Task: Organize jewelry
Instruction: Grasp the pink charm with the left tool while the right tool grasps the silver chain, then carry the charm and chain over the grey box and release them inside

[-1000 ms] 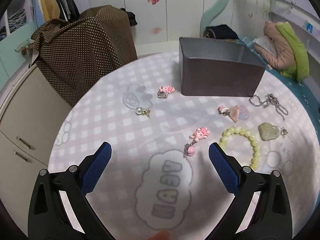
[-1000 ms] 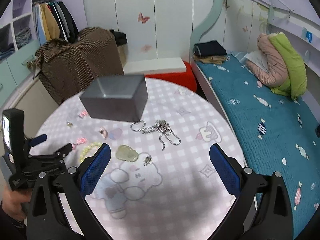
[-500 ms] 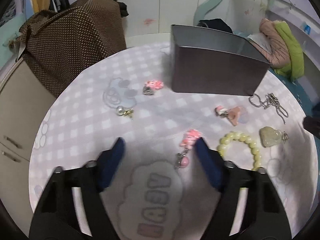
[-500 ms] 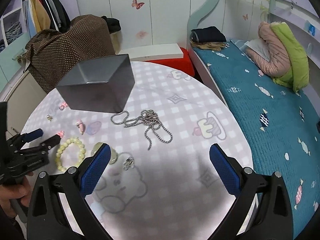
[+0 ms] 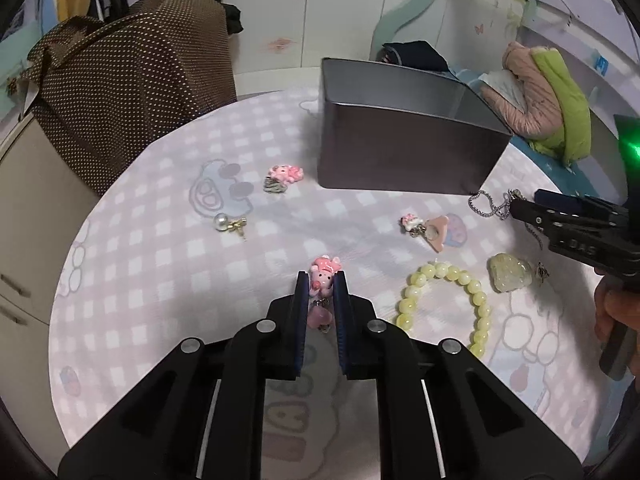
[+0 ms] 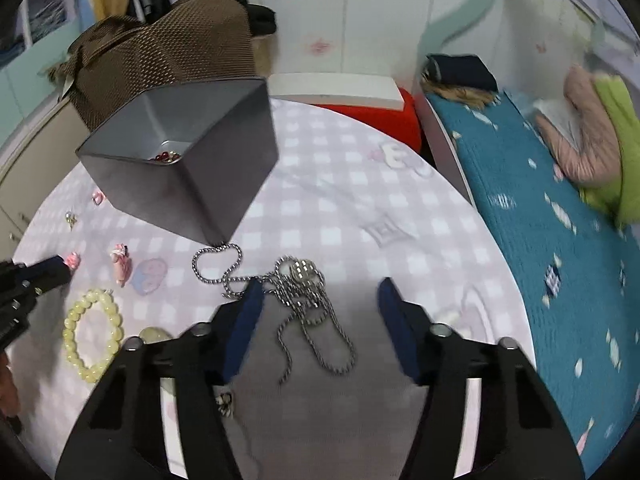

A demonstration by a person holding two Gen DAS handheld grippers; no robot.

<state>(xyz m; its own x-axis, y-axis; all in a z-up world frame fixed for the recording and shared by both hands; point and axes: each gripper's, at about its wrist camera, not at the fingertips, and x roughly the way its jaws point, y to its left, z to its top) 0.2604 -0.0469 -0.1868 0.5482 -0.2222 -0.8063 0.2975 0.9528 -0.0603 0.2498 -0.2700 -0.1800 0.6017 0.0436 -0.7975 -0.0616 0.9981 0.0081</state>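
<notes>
My left gripper [image 5: 320, 280] is shut on a pink pig charm [image 5: 324, 274] lying on the checked round table [image 5: 160, 264]. My right gripper [image 6: 320, 292] is open and straddles a silver chain necklace [image 6: 308, 292]; it also shows in the left wrist view [image 5: 520, 206]. A grey open box [image 5: 400, 148] stands at the back; in the right wrist view the box [image 6: 192, 168] holds some red beads. A yellow bead bracelet [image 5: 448, 304], a pale green stone pendant [image 5: 510, 274], a pink charm with a tag [image 5: 428, 230], another pink charm [image 5: 284, 176] and a pearl earring [image 5: 228, 224] lie loose.
A brown dotted bag [image 5: 128, 80] sits on a cabinet left of the table. A bed with a teal cover [image 6: 560, 240] runs along the right. A red stool with a white top [image 6: 360, 104] stands behind the table. A small dark charm [image 6: 224, 400] lies by my right gripper.
My left gripper moved forward and closed on the pink pig charm. My right gripper moved down toward the silver chain and its fingers drew closer together.
</notes>
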